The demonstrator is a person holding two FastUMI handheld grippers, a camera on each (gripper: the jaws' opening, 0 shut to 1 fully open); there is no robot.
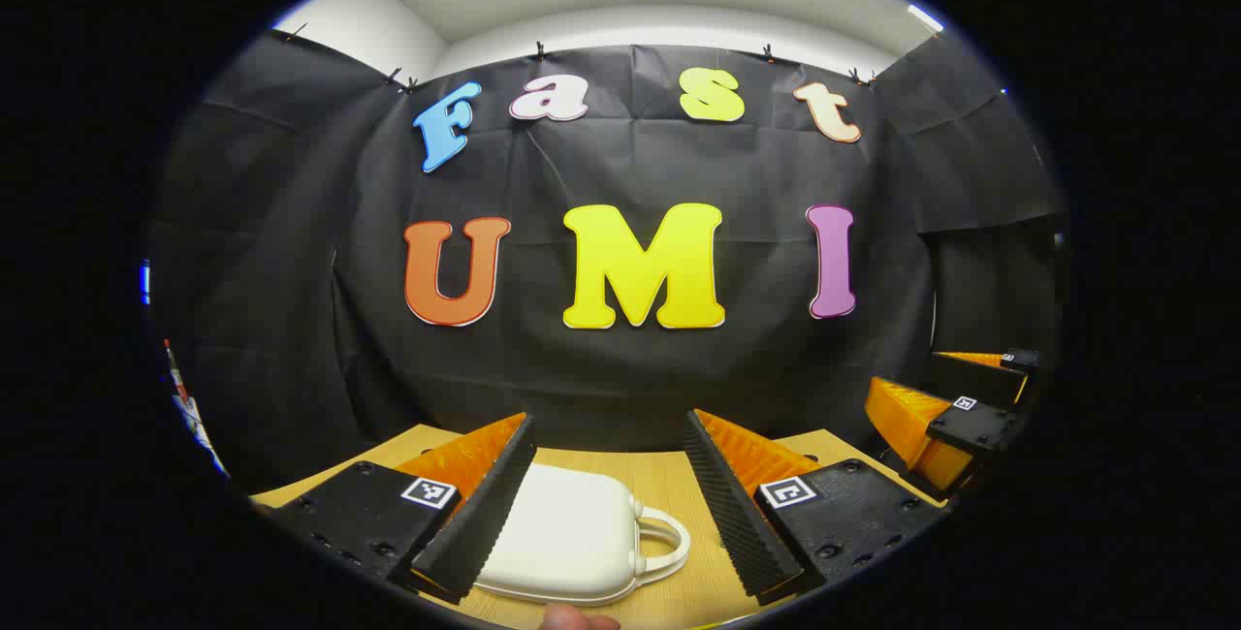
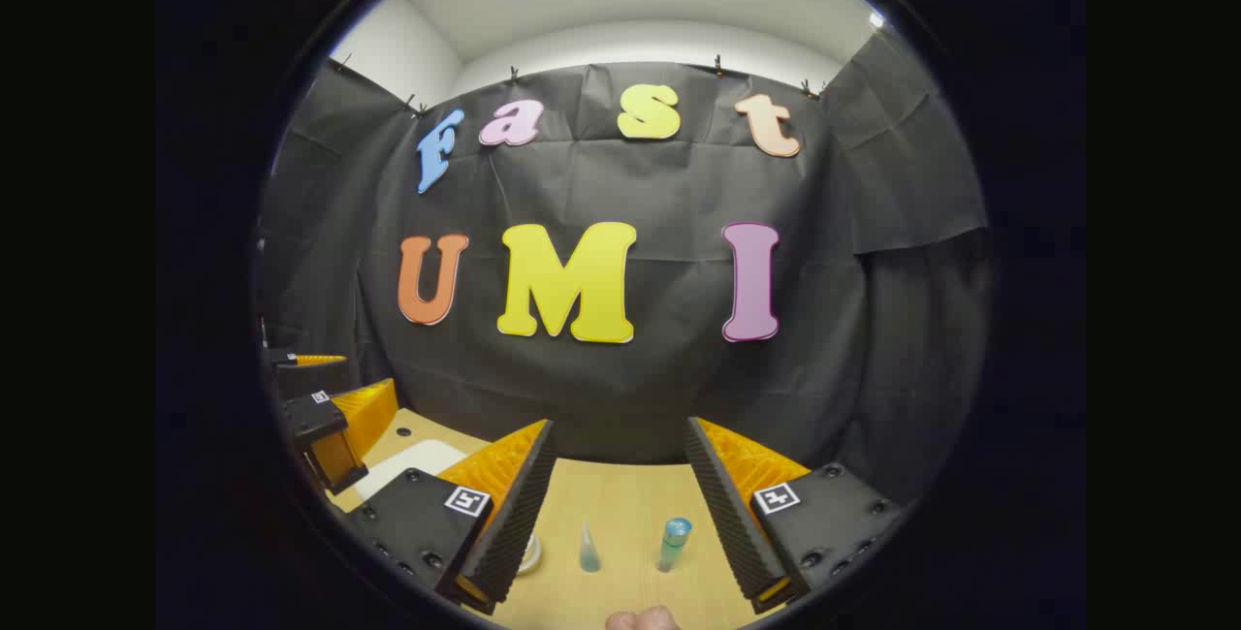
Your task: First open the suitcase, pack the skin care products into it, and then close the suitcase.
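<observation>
In the left gripper view, the left hand-held gripper [image 1: 609, 485] is held above a wooden surface [image 1: 669, 489] with its fingers spread wide and nothing between them. Below and between those fingers lies a white suitcase [image 1: 567, 538], small and rounded, flat on the surface with its lid down; its looped handle [image 1: 664, 543] points toward the right of that view. The left finger overlaps the suitcase's left part in the picture, but it is held above the case rather than touching it, as far as one can tell. At the right edge of the same view the right hand-held gripper [image 1: 955, 397] shows, well apart from the suitcase.

In the right gripper view, the right hand-held gripper [image 2: 620, 494] is likewise spread open and empty over the surface [image 2: 620, 485]. Between its fingers, farther down, stand two skin care items: a small clear pointed bottle [image 2: 588, 549] and, just beside it to the right, a bluish bottle with a blue cap [image 2: 672, 543], both upright and apart from each other. A round pale item [image 2: 529, 552] peeks out beside the left finger (mostly hidden, so its kind is unclear). At the left of this view sits the left hand-held gripper [image 2: 325, 397], with a corner of the suitcase [image 2: 407, 465] under it. A bit of a fingertip [image 2: 640, 620] shows at the bottom edge.
</observation>
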